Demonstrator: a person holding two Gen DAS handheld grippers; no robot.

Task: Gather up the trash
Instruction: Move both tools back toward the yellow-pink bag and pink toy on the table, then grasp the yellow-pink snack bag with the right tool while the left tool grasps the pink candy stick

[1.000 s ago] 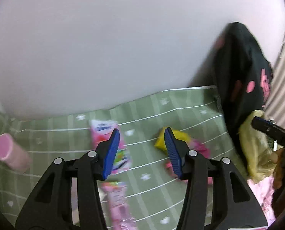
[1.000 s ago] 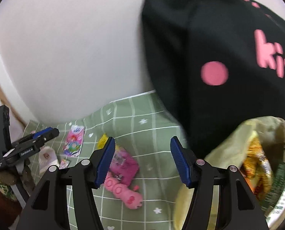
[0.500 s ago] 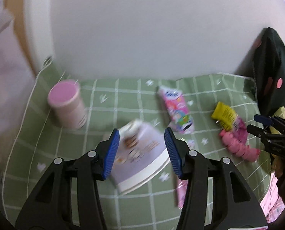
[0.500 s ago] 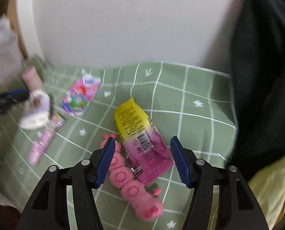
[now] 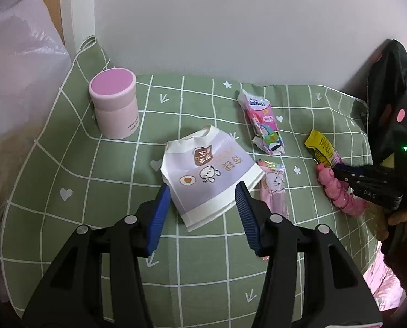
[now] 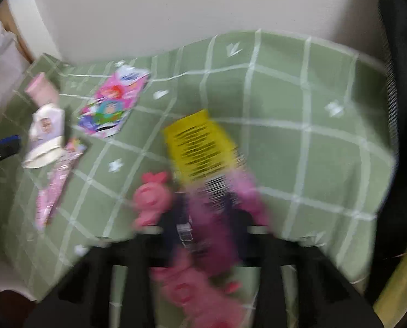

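My left gripper [image 5: 202, 188] hangs open just above a flattened white and lavender paper bag [image 5: 208, 169], one finger at each side of its near end. My right gripper [image 6: 206, 207] is low over a yellow and purple wrapper [image 6: 200, 145]. Its jaws are closing, and the purple end is bunched between them. That view is blurred. A pink segmented toy [image 6: 151, 202] lies against the wrapper's left side. In the left wrist view the right gripper [image 5: 340, 170] rests on the same wrapper [image 5: 322, 147] at the far right.
A green checked cloth [image 5: 94, 191] covers the table. On it stand a pink lidded cup [image 5: 114, 104], a colourful cartoon wrapper [image 5: 263, 120] and a long pink wrapper [image 5: 274, 186]. A black bag with pink print [image 5: 389, 95] hangs at the right. A white plastic bag [image 5: 17, 68] sits at the left.
The left gripper swung left across the cloth and settled over the paper bag, still open. The right gripper dropped away from the black bag onto the yellow and purple wrapper, and its wide jaws narrowed.
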